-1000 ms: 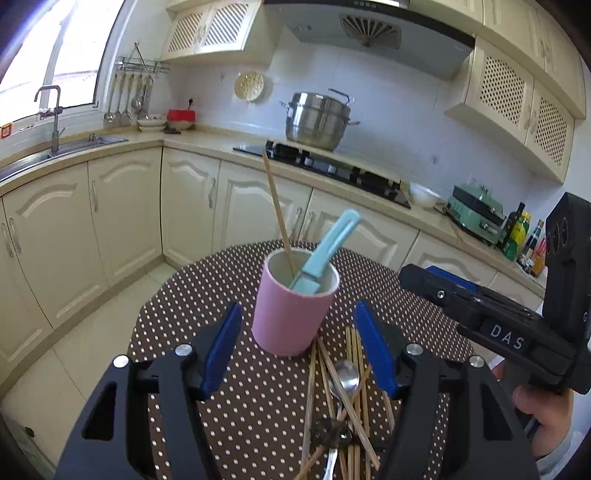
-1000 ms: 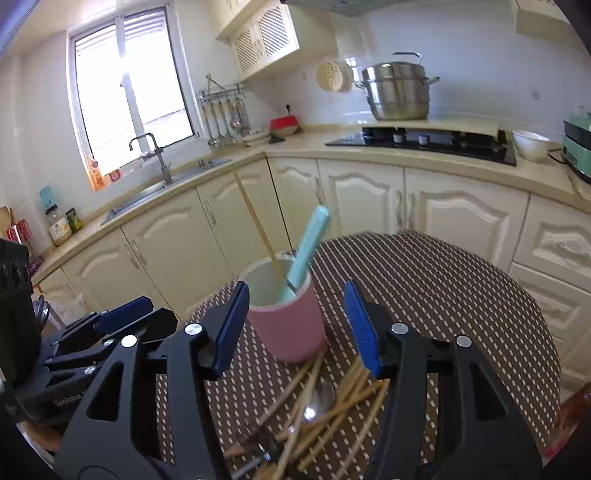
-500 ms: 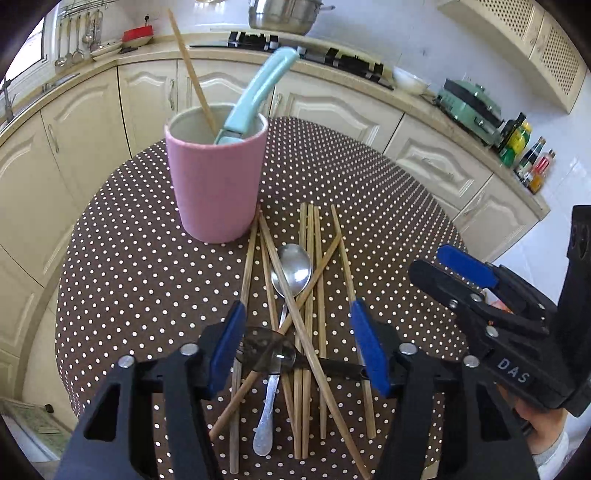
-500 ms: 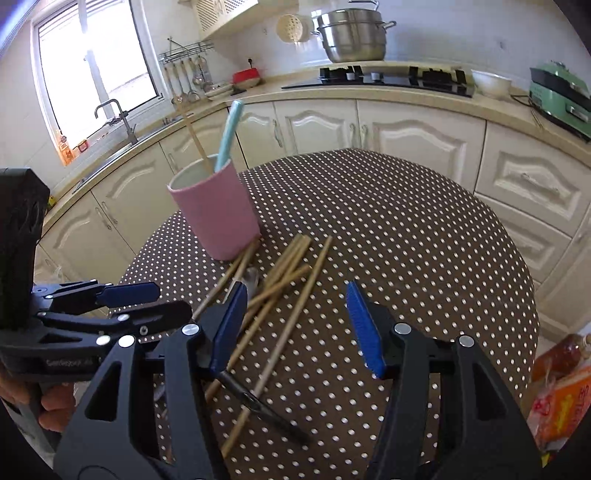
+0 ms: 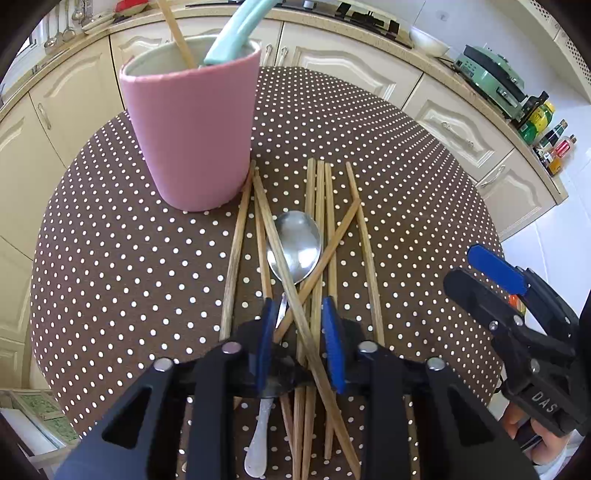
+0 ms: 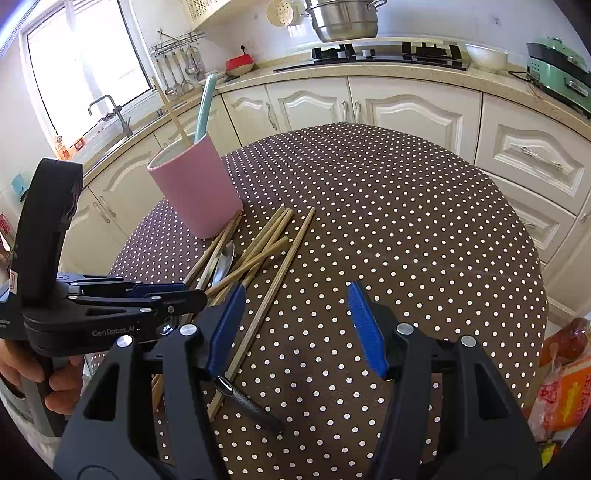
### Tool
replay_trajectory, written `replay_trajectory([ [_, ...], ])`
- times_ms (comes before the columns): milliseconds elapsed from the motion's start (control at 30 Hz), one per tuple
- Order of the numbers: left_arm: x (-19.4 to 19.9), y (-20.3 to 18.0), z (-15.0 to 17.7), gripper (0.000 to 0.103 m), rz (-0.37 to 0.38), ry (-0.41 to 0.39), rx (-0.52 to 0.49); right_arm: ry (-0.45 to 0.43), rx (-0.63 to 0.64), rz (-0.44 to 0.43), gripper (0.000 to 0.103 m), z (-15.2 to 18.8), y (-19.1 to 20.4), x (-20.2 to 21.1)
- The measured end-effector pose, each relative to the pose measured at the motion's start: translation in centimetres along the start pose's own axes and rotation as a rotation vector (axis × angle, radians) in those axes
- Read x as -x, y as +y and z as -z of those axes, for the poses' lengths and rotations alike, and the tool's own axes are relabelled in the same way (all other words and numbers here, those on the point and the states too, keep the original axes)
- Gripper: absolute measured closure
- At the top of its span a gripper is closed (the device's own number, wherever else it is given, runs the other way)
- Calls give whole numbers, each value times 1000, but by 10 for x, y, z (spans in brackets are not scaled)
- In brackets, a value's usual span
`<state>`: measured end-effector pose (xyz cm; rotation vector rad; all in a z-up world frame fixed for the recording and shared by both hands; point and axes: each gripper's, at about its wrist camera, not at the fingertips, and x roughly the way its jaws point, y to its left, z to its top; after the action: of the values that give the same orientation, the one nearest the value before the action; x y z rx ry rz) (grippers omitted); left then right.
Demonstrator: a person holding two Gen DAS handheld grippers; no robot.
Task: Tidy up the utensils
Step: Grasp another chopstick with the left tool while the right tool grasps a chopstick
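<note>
A pink cup stands on the round dotted table and holds one chopstick and a light blue handle. Several wooden chopsticks lie crossed in front of it over a steel spoon. My left gripper is low over the pile with its jaws narrowed around several chopsticks and the spoon's handle. It also shows in the right wrist view. My right gripper is open and empty above the table, right of the pile. The cup sits beyond it.
A black-handled utensil lies on the table under my right gripper. Kitchen cabinets and a counter with a stove and a pot ring the table. Food packets sit at the right edge.
My left gripper dropped from cup height down onto the pile and its jaws narrowed around the chopsticks. My right gripper pulled back and to the right of the cup.
</note>
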<state>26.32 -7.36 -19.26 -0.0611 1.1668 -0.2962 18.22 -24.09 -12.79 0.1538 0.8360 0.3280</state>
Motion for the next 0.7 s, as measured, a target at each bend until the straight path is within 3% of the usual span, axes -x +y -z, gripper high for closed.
replay_trajectory([
  [167, -3, 0, -3, 96, 17, -13, 14, 36, 7, 10, 45, 0, 1, -10],
  [433, 30, 8, 16, 97, 73, -80, 9, 136, 26, 31, 45, -4, 15, -36],
  [700, 79, 10, 31, 97, 94, -277, -21, 233, 66, 78, 45, -16, 32, -67],
])
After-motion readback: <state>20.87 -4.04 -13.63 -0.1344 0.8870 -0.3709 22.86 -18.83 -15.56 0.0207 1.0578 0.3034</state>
